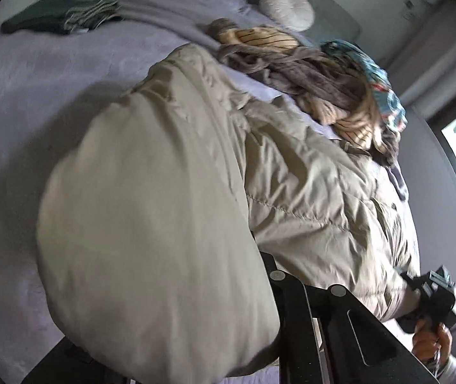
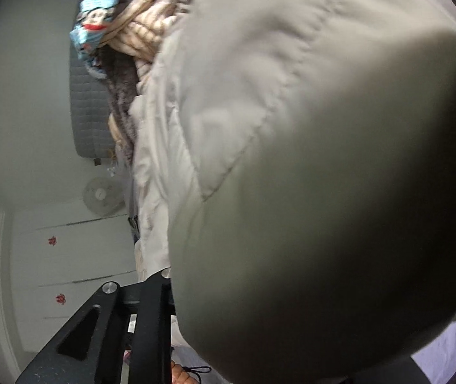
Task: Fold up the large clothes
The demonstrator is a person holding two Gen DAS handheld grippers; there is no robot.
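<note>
- bed (image 1: 20,102): lilac-grey sheet, fills the left + top of the left wrist view; a small lilac strip shows bottom right in the right wrist view.
- puffy beige jacket (image 1: 170,198): the big thing being folded. Lies on the bed, bulging across centre and lower half of the left view. In the right view it (image 2: 308,160) fills almost the whole right side, blurry and shadowed up close.
- clothes heap (image 1: 324,86): upper right of centre, just behind the jacket. Brown fuzzy knit, cream striped piece, blue cartoon-print fabric on top. Same heap upper left in the right view.
- folded dark green garment (image 1: 64,16): upper left, well apart from the jacket.
- round white cushion (image 1: 287,8): top centre, against the grey headboard.
- left gripper (image 1: 304,288): bottom centre, black fingers pressed nearly together w/ jacket fabric draped over them. Looks like a pinch on the jacket edge, tips hidden.
- right gripper (image 2: 138,283): bottom left of its own view, fingers close together, jacket bunched right against them, tips covered too. Also seen lower right in the left view, person's hand (image 1: 432,345) on its handle.
- white fan (image 2: 101,195): left of centre in the right view, by the white cupboard doors.
</note>
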